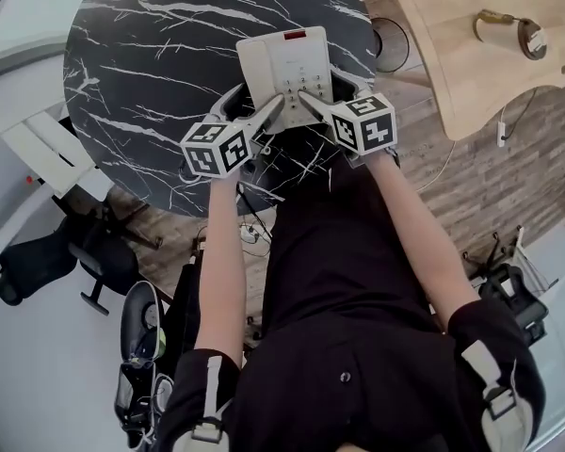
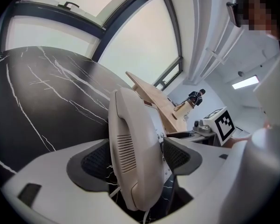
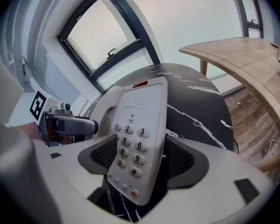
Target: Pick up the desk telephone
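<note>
Left gripper: jaws wide astride handset, unclamped.
Right gripper: jaws wide astride keypad edge of desk telephone.
Next: close both evenly, lift level off desk.

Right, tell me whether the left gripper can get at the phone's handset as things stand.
Probably yes: the handset sits between the open fingers of the left gripper, nothing blocking it.
</note>
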The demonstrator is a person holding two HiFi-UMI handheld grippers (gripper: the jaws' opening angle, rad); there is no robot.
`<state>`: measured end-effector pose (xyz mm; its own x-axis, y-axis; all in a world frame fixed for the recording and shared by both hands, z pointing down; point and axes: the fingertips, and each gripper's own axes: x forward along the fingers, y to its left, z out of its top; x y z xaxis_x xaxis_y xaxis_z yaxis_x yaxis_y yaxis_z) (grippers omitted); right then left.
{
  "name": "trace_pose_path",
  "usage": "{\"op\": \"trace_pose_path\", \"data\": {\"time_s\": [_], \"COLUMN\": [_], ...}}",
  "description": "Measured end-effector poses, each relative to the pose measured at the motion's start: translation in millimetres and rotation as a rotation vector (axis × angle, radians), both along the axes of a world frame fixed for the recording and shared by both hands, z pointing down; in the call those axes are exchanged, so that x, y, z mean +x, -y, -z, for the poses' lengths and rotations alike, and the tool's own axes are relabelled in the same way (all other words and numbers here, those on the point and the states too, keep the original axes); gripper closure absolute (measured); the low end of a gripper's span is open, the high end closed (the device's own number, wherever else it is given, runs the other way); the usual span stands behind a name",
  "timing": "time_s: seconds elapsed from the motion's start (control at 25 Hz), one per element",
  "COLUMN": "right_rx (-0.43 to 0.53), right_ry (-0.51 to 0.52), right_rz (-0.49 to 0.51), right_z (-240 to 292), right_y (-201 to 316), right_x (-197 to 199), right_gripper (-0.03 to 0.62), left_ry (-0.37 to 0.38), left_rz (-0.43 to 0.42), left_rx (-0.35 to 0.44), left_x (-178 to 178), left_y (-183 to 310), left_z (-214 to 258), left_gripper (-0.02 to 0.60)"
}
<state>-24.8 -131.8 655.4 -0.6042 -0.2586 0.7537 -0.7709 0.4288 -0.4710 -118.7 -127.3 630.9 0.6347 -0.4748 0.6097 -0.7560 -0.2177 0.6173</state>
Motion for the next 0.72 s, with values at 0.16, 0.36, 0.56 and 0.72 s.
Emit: {"op": "trace_pose_path", "data": {"time_s": [0.16, 0.36, 0.56, 0.72], "right_rx": [-0.005, -0.015, -0.021, -0.025], "right_ry": [0.006, 0.024, 0.045, 0.068], "right_rz": [0.003, 0.004, 0.002, -0.003], "right_z": [-3.8, -6.3, -7.7, -8.7], "right_y": [3.4, 4.6, 4.7, 5.1], "right_x": [-4.0, -5.3, -5.5, -6.6], "right_gripper": [0.278, 0.278, 0.275, 0.274], "left_ry": [-0.001, -0.025, -0.043, -0.067], "left_rz": [-0.007, 0.008, 0.026, 0.031], "left_rx": [-0.012, -0.016, -0.004, 0.001], "left_x": [3.8, 4.1, 3.8, 3.0], "left_y": [-1.4, -1.5, -1.5, -0.8], "left_z": [-5.1, -7.2, -8.1, -9.5], "left_gripper": [0.224, 0.224, 0.221, 0.211]}}
